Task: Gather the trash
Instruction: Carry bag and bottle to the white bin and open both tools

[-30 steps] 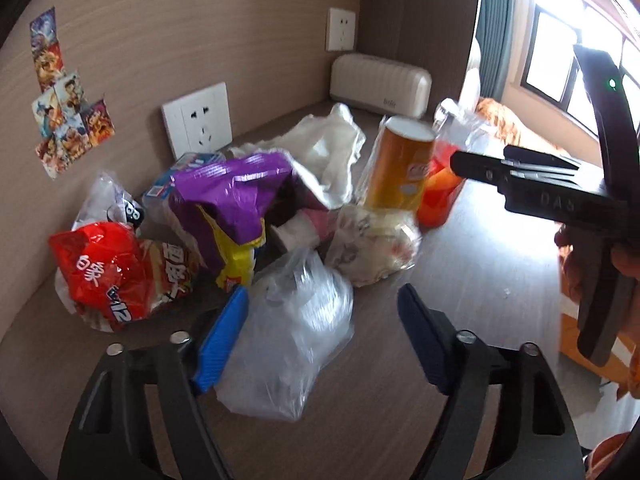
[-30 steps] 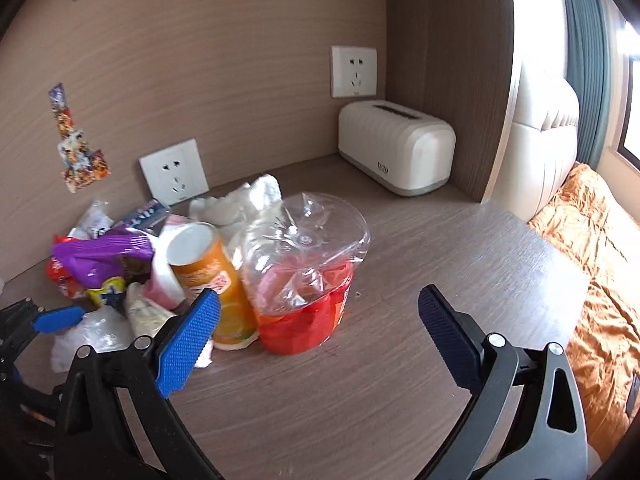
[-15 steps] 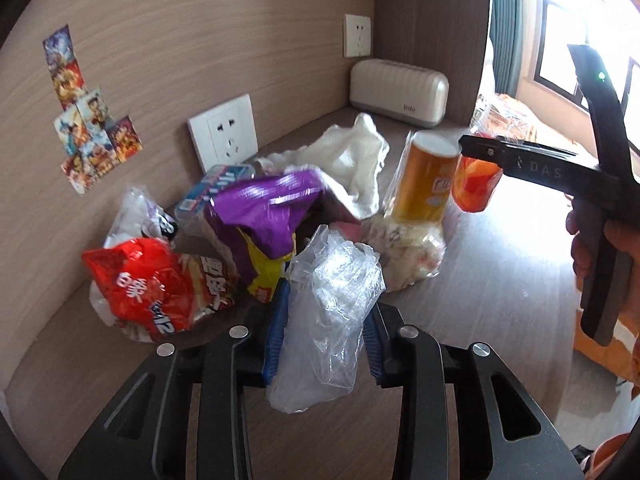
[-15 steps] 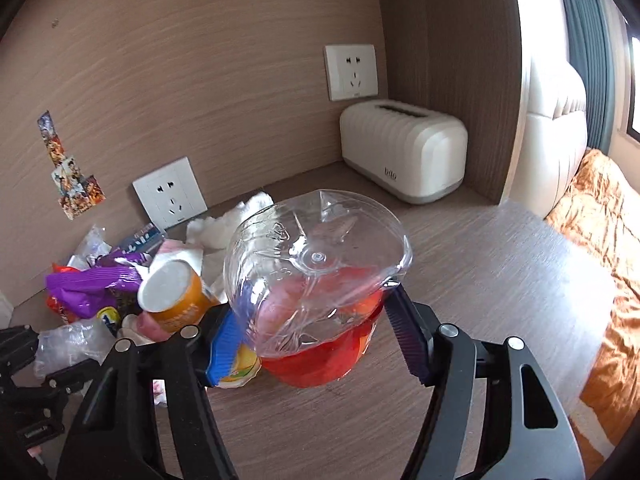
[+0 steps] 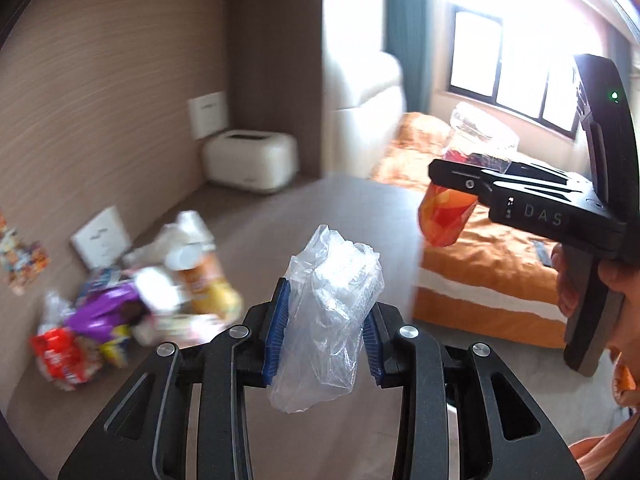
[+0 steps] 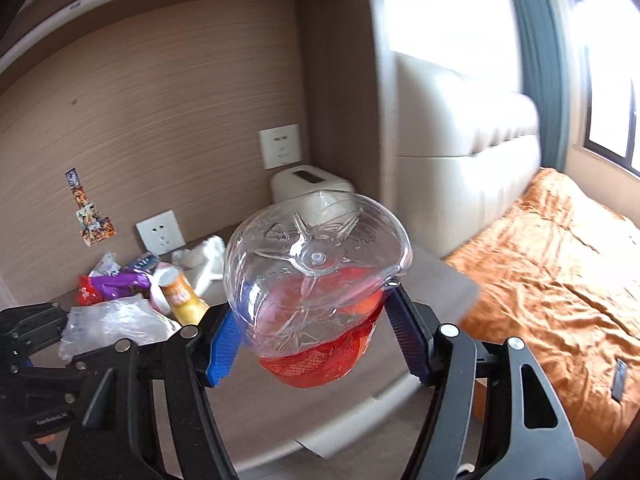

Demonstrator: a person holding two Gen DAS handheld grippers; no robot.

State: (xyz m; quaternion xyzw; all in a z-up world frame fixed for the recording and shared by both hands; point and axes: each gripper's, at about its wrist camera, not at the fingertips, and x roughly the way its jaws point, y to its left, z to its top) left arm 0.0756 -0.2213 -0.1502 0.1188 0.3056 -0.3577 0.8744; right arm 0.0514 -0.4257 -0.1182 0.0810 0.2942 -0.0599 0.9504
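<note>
1. The left hand-held gripper (image 5: 325, 335) clamped a crumpled clear plastic bag (image 5: 326, 320) between its blue pads, raised above the worktop (image 5: 280, 220).
2. At right, the right hand-held gripper (image 5: 452, 178) gripped a clear bottle (image 5: 460, 184) with an orange label.
3. Blurred wrappers (image 5: 100, 320) and an orange can (image 5: 204, 276) lay far left.
</note>
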